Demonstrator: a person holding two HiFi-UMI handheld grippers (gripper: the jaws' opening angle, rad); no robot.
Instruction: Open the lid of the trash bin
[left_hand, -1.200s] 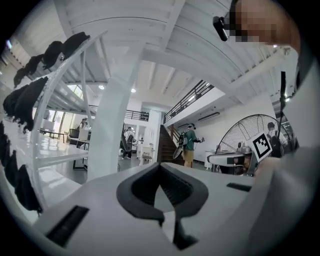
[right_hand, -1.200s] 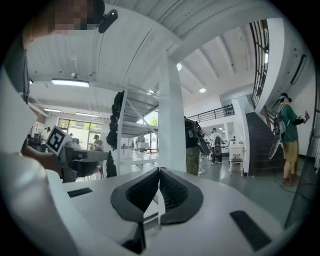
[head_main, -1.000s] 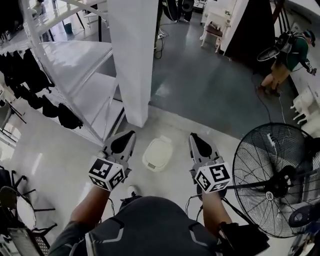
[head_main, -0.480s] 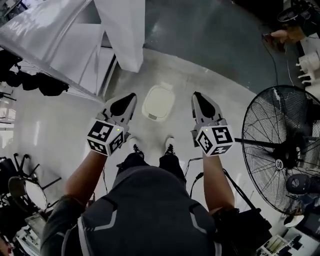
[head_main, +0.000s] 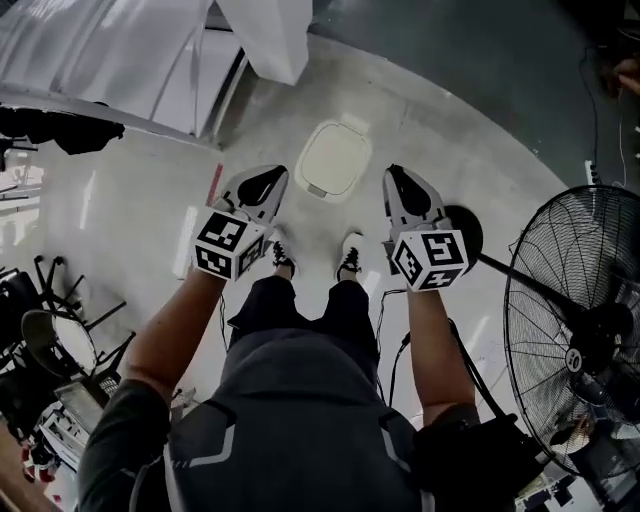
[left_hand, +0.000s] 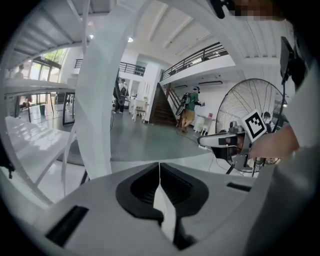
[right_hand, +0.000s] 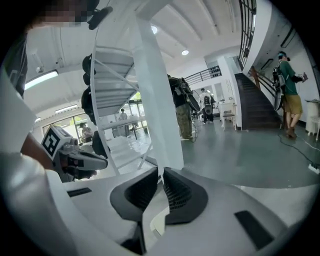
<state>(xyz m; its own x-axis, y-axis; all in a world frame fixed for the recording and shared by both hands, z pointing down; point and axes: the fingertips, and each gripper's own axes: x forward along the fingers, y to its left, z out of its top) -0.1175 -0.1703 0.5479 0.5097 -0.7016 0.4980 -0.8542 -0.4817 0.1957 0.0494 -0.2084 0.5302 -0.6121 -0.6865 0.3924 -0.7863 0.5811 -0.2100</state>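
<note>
left gripper (head_main: 266, 182): jaws together, nothing held. right gripper (head_main: 402, 185): jaws almost touching, nothing held. trash bin (head_main: 333, 160): on floor beyond shoes (head_main: 350, 255), between both grippers, lid down, untouched.

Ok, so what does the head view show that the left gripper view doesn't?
Only the head view shows the whole trash bin, lid down, on the floor ahead of the person's shoes. Only the left gripper view shows the staircase, plus the left gripper up close with its tongs pressed together. Both show the big fan, the white pillar and the right gripper.
</note>
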